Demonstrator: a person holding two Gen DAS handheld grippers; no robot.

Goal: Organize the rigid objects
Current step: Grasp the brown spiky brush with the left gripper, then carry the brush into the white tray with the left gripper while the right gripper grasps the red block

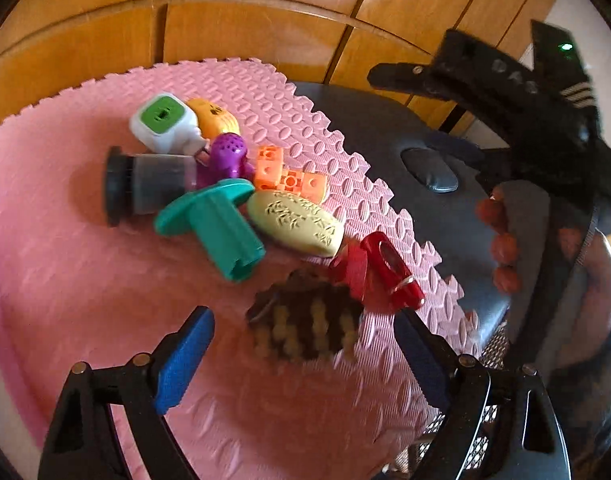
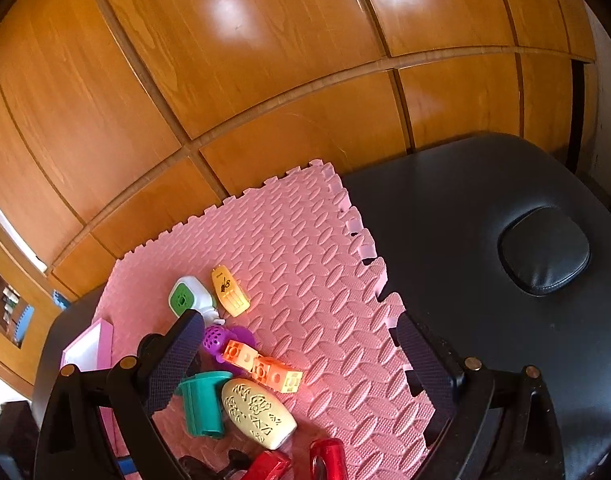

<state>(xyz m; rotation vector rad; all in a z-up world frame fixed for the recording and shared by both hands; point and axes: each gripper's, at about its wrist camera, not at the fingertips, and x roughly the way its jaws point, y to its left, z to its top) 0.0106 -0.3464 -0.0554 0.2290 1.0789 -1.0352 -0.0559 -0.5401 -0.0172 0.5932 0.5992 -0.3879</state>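
This is a room in a home, likely a bedroom or a treatment corner. Glossy wooden wardrobe panels (image 2: 265,92) fill the whole back wall. In front of them stands a black padded massage table (image 2: 485,280) with a cushioned face-hole plug (image 2: 545,250) at one end. A pink interlocking foam play mat (image 2: 305,264) (the kind used on children's floors) lies over part of the table. At the far left edge, shelves with small items (image 2: 5,304) show dimly; their contents are too small to tell.
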